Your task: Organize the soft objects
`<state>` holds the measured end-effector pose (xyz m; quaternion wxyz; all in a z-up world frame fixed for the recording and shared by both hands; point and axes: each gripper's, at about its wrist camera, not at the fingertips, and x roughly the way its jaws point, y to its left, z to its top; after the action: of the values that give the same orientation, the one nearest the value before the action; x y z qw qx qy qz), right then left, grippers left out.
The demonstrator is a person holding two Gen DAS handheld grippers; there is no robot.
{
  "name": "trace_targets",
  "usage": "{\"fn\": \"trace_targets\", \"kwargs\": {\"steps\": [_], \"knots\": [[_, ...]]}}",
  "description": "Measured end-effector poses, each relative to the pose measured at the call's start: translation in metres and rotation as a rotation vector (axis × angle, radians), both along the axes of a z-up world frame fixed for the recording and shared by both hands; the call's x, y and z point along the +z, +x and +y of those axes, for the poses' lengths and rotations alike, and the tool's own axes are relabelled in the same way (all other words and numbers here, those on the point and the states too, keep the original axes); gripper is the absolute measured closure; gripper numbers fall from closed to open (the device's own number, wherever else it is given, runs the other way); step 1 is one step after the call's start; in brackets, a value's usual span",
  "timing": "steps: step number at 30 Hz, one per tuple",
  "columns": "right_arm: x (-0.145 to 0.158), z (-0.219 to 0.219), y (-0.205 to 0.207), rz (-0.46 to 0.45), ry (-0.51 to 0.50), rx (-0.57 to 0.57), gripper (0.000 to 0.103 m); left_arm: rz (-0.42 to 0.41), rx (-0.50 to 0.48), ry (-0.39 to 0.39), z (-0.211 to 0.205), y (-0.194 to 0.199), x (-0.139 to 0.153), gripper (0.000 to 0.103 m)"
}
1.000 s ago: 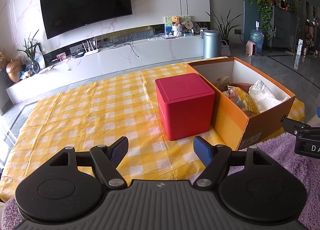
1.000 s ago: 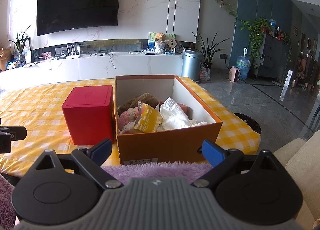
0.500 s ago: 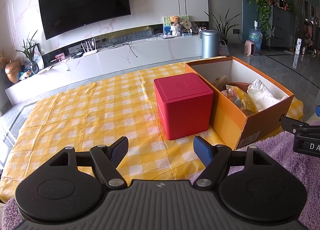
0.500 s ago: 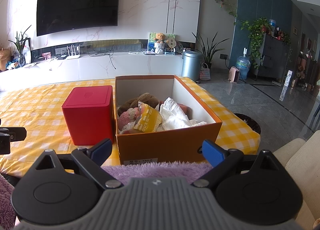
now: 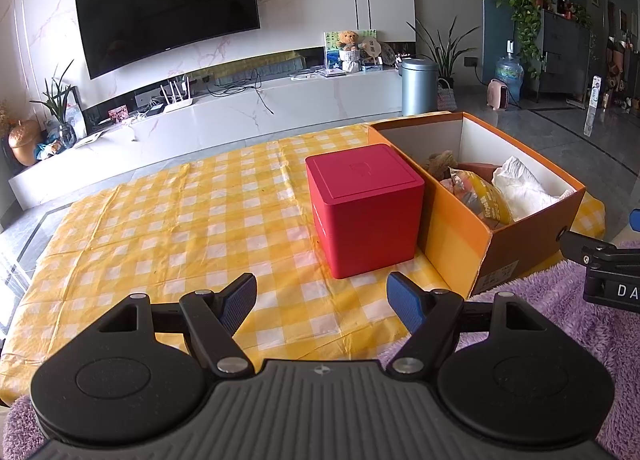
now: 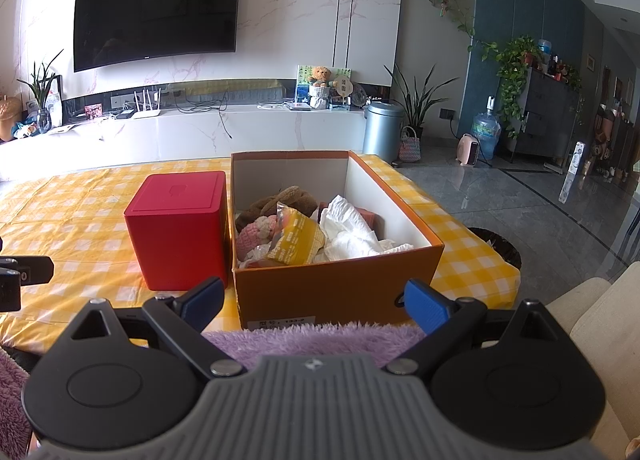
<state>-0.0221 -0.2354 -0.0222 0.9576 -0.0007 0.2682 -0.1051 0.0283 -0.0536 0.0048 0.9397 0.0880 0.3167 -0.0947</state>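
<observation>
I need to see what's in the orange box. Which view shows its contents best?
The right wrist view: it looks straight into the orange box, showing the brown plush, yellow packet and white cloth. The left wrist view sees it obliquely, its near wall hiding part.

I read "DA" in white on the right gripper [image 5: 612, 280] body. The orange box [image 6: 340, 288] label shows "133-2"; the yellow packet [image 6: 296, 242] print is illegible.
</observation>
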Motion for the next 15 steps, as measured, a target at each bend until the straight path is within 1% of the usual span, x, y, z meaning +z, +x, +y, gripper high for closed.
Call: {"fn": "trace_targets", "kwargs": {"steps": [15], "knots": [[0.0000, 0.0001, 0.0000, 0.000, 0.000, 0.000, 0.008, 0.002, -0.011, 0.001, -0.0028, -0.0017, -0.0017, 0.016]]}}
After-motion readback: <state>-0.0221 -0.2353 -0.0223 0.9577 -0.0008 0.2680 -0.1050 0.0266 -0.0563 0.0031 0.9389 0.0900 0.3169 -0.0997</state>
